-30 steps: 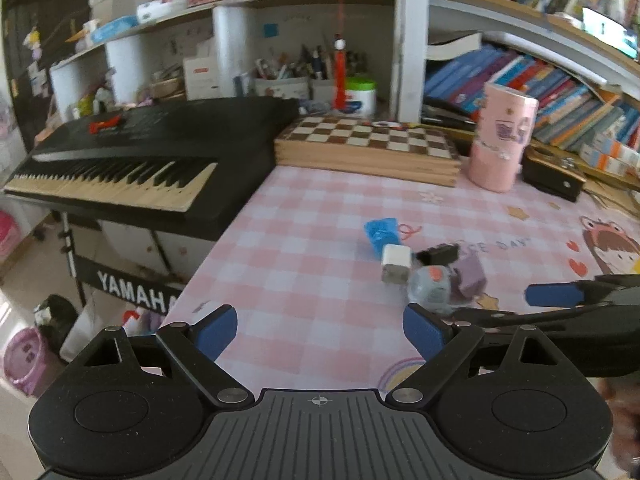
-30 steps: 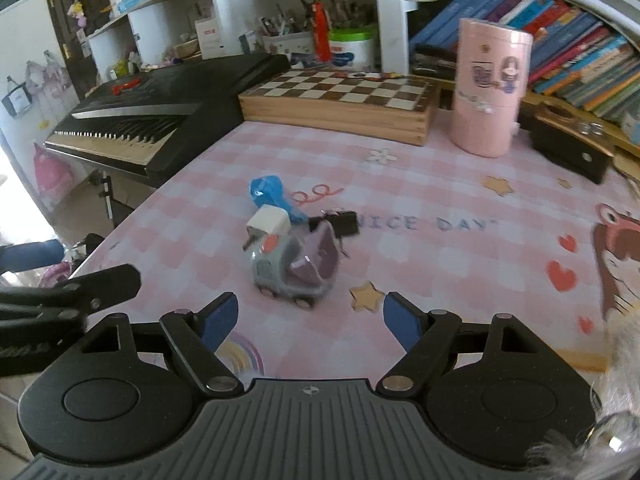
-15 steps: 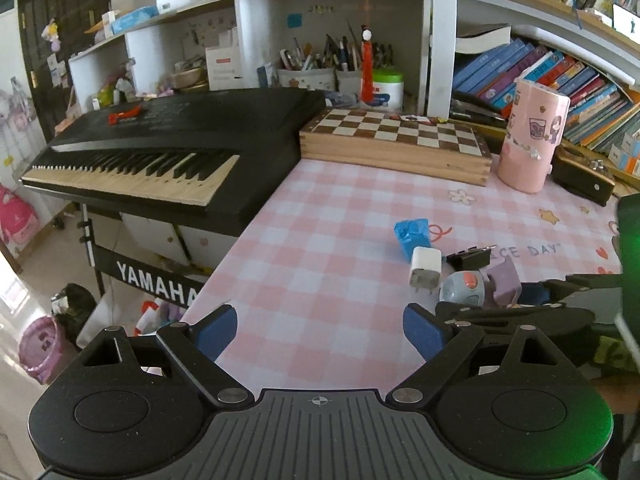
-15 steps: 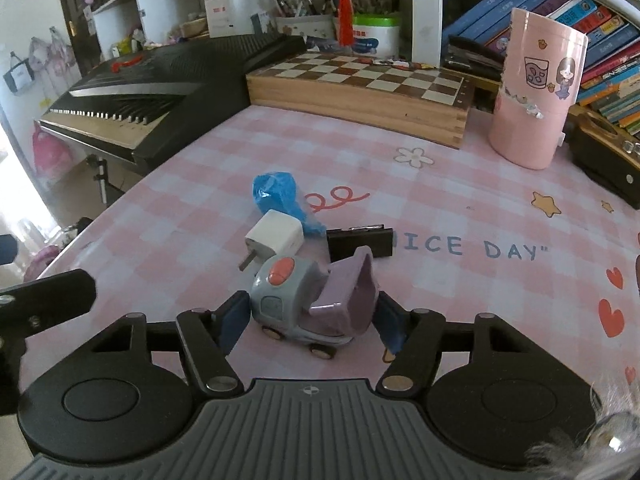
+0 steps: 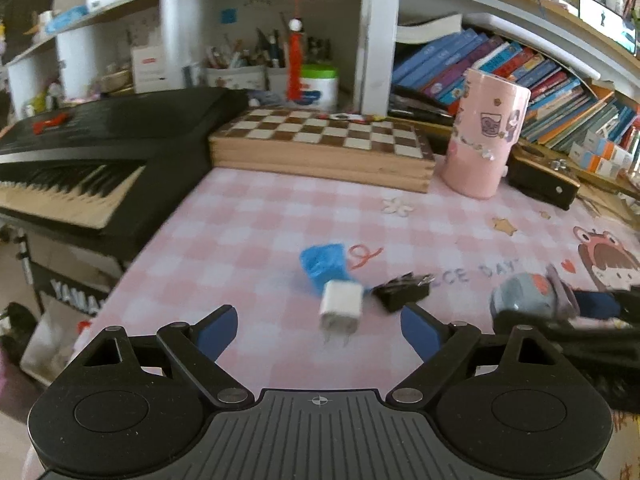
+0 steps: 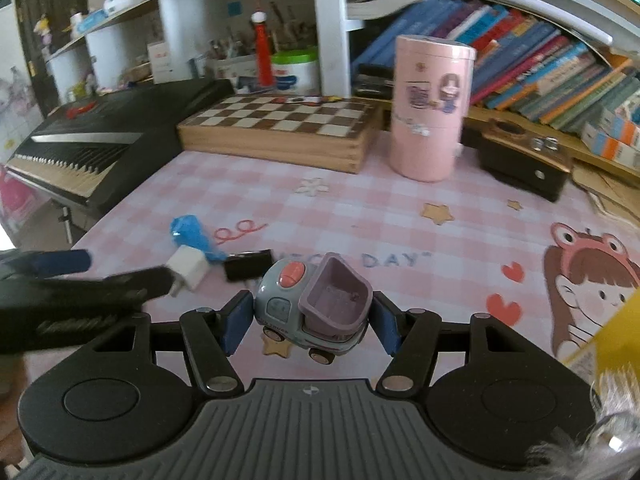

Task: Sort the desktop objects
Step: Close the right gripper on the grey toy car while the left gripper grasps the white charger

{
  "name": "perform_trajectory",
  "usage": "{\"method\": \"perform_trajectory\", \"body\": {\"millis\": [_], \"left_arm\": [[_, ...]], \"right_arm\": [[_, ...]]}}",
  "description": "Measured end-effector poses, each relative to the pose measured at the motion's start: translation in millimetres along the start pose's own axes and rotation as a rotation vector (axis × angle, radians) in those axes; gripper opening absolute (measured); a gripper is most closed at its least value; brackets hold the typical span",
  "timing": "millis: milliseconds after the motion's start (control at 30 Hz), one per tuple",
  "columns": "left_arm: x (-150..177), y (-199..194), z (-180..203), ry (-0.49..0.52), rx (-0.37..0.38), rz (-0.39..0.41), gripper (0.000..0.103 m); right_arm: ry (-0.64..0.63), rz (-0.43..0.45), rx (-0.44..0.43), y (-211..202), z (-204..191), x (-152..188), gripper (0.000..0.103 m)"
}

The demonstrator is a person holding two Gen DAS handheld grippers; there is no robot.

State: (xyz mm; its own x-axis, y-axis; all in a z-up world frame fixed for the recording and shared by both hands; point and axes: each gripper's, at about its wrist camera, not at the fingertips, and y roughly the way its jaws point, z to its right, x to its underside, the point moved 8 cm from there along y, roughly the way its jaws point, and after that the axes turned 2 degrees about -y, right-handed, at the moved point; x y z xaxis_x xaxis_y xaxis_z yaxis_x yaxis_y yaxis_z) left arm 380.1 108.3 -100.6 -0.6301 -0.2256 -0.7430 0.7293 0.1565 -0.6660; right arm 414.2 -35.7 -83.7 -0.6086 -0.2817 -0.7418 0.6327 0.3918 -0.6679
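My right gripper (image 6: 310, 320) is shut on a grey and purple toy truck (image 6: 316, 312) and holds it above the pink checked mat (image 6: 400, 224); the truck also shows in the left wrist view (image 5: 532, 298). My left gripper (image 5: 318, 330) is open, its blue pads on either side of a white charger plug (image 5: 341, 307) that lies on the mat. Just beyond the plug lie a blue crumpled wrapper (image 5: 323, 265) and a black binder clip (image 5: 402, 294). In the right wrist view the plug (image 6: 187, 270), wrapper (image 6: 192, 236) and clip (image 6: 248, 268) lie left of the truck.
A wooden chessboard box (image 5: 324, 150) and a pink cylinder container (image 5: 482, 136) stand at the back of the mat. A black keyboard (image 5: 80, 160) lies to the left. A dark wooden box (image 5: 542, 182) and rows of books (image 5: 540, 80) are at the back right.
My right gripper has closed on the toy truck and lifted it to the right, away from the plug and clip. My left gripper has moved forward around the white plug.
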Motion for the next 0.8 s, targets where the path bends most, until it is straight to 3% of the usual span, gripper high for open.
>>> {"method": "perform_trajectory", "body": {"millis": [33, 167, 400, 567, 800], "left_arm": [[-0.6, 6.2, 2.4, 0.004, 0.007, -0.010, 0.086], [4.6, 32.1, 8.9, 0.034, 0.008, -0.077, 0.059], [6.9, 44.1, 7.0, 0.064, 0.001, -0.070, 0.026], [7.2, 42.1, 4.5, 0.050, 0.025, -0.068, 0.025], [9.6, 9.9, -0.4, 0.012, 0.086, -0.049, 0.025]], "right_arm": [[0.006, 0.000, 0.006, -1.0, 3.3, 0.4, 0.061], [0.022, -0.005, 0.022, -3.3, 11.5, 2.8, 0.061], [0.028, -0.010, 0.020, -7.4, 16.0, 6.1, 0.060], [0.025, -0.017, 0.016, -9.7, 13.5, 8.2, 0.060], [0.019, -0.016, 0.026, -19.7, 8.4, 10.1, 0.060]]}}
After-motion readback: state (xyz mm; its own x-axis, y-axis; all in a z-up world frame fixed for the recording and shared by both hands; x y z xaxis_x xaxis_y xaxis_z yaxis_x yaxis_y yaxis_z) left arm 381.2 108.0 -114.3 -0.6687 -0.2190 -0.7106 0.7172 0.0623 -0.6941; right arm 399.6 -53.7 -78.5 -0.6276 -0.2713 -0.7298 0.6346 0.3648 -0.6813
